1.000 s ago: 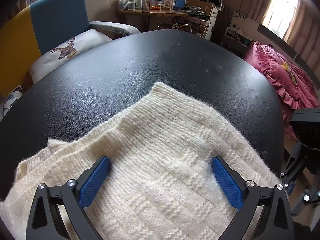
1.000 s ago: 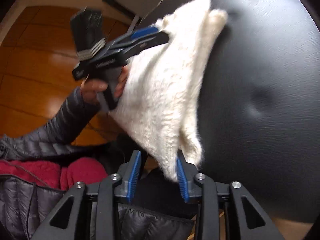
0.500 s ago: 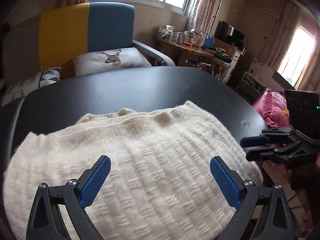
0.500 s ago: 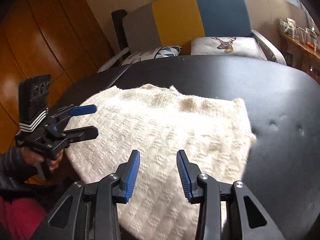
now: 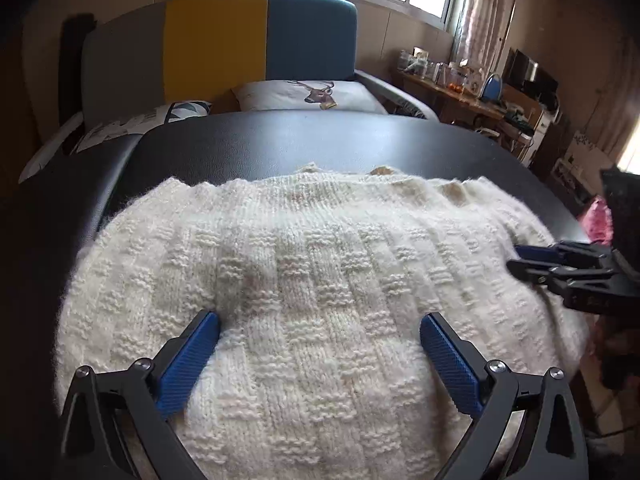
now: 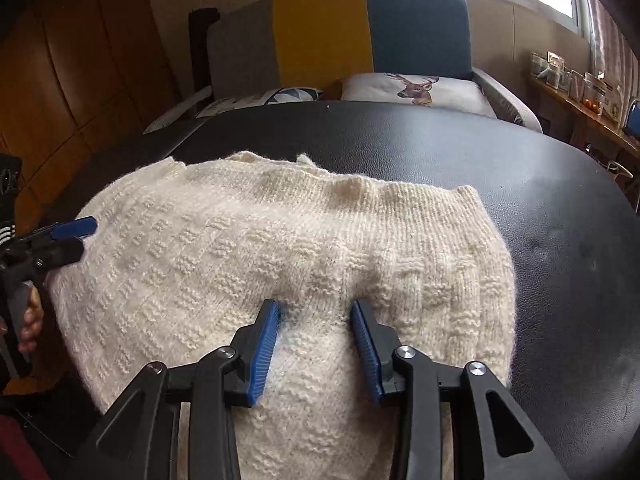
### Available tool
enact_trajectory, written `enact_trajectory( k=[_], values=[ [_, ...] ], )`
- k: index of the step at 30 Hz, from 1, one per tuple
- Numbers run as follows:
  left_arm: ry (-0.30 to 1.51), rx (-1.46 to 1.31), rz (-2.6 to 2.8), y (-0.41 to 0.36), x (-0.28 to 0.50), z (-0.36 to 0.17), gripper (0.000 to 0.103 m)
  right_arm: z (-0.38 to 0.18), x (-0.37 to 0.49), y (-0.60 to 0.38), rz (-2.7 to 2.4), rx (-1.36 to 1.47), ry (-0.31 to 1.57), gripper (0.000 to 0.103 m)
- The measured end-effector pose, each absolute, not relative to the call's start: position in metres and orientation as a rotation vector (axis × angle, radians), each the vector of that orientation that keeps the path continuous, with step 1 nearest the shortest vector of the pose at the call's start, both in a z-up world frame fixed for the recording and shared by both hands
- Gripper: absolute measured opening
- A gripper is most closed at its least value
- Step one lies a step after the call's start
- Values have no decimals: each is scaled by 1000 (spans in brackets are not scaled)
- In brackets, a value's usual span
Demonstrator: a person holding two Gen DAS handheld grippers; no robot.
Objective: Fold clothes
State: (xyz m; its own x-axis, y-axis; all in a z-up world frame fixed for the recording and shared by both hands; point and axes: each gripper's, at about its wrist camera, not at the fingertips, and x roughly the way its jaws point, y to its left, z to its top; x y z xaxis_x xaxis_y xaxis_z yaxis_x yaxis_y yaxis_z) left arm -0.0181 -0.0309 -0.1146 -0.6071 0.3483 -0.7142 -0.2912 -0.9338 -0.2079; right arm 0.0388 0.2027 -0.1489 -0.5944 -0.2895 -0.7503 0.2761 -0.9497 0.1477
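A cream knitted sweater (image 5: 312, 272) lies folded flat on the black table (image 5: 320, 144); it also shows in the right wrist view (image 6: 280, 248). My left gripper (image 5: 318, 324) is wide open, its blue fingers resting over the sweater's near part. My right gripper (image 6: 316, 312) is open with a narrower gap, its fingers on the sweater's near edge. The right gripper also shows at the sweater's right edge in the left wrist view (image 5: 520, 260). The left gripper shows at the sweater's left edge in the right wrist view (image 6: 86, 236).
A sofa (image 6: 360, 40) with grey, yellow and blue back panels and a deer cushion (image 6: 416, 86) stands behind the table (image 6: 520, 184). A cluttered wooden desk (image 5: 464, 92) is at the far right. Wooden cabinets (image 6: 80, 60) stand at the left.
The right gripper has let go of the sweater edge it pinched and opened. Both grippers have swung round to face the sofa and lowered onto the sweater, which now lies flat.
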Motion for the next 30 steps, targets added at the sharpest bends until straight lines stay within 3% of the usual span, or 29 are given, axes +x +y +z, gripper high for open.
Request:
enact_trajectory(
  k=[6,10,13,16,18,26,29,30],
  values=[
    [-473,-994,2579,-129,17,-78,101,-129,45,173,-2598,1185,33,40],
    [-645,-997,2515,-196,37,-88,101,-122,37,129,-2467,1156,38,50],
    [-740,-1013,2376,-218,48,-105,101,-122,27,93,-2369,1152,54,50],
    [-759,-1041,2256,-218,43,-119,98,-122,21,64,-2315,1147,92,51],
    [-741,-1049,2198,-214,40,-123,89,-123,15,50,-2294,1148,113,51],
    [-688,-1101,2063,-204,28,-136,86,-136,3,41,-2274,1198,131,53],
    [-714,-1104,2018,-206,27,-140,82,-140,-1,46,-2267,1204,95,54],
    [-719,-1111,2002,-206,27,-141,77,-141,-3,47,-2264,1210,86,54]
  ],
)
